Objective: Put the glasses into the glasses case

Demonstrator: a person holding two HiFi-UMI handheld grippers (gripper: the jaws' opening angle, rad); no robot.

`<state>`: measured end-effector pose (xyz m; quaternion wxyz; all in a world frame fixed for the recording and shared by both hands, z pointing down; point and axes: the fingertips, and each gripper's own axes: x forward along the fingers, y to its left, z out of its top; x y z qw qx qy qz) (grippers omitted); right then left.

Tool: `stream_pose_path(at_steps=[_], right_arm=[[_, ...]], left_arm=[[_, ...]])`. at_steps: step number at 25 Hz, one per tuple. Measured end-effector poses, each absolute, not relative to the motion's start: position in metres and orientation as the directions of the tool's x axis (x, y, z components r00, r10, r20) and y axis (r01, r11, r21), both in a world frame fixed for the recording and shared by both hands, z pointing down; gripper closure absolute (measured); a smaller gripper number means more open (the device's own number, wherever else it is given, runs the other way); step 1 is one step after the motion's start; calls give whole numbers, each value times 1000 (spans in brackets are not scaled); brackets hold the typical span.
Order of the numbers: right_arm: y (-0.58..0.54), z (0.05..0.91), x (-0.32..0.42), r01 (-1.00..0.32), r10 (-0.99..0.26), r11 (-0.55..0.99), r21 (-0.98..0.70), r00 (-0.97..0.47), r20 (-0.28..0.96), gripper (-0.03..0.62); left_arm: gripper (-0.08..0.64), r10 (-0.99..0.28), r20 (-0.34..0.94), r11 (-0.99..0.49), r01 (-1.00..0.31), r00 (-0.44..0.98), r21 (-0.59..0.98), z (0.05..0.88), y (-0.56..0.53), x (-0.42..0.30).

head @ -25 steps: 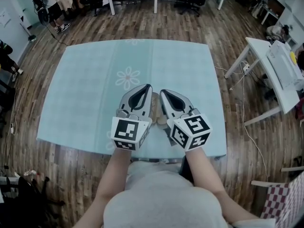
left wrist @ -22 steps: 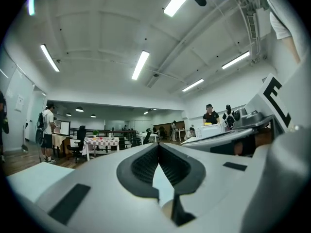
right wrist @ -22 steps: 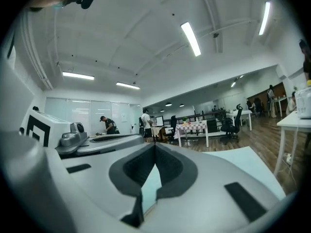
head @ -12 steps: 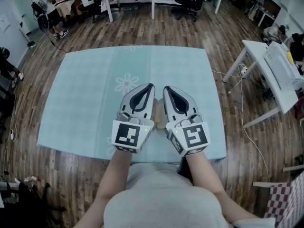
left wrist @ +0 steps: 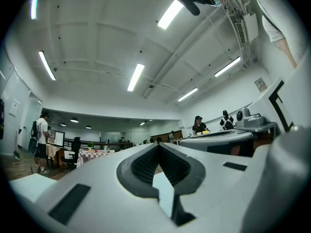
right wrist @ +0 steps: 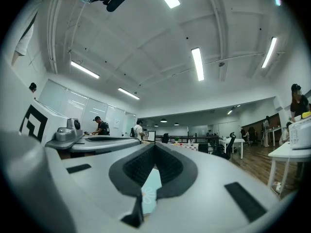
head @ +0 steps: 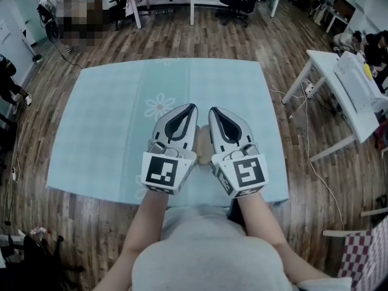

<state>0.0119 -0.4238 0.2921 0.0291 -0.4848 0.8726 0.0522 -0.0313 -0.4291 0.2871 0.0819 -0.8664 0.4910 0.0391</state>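
A tan thing (head: 204, 153) lies on the tablecloth (head: 109, 114), showing only in the narrow gap between the 2 grippers. They cover most of it, so I cannot tell whether it is the case or whether anything is in it. The glasses cannot be made out.

The left gripper (head: 193, 107) (left wrist: 158, 144) and the right gripper (head: 212, 110) (right wrist: 154, 143) hang side by side over the near middle of the table. Each has its jaws closed tip to tip with nothing between them. Only pale blue cloth shows through the gap behind the tips.

A white flower print (head: 159, 107) sits on the cloth just left of the left gripper's tip. A white desk (head: 339, 71) stands well apart on the wooden floor to the right.
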Motion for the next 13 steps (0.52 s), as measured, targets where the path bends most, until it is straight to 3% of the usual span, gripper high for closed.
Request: stream_pose_path(at_steps=[13], right_arm=[[-419,288,14,-860,-852,505,76,-510,-118,586]], left_arm=[[551,-834,-149,-520,-847,531,-112,284,-424,-31]])
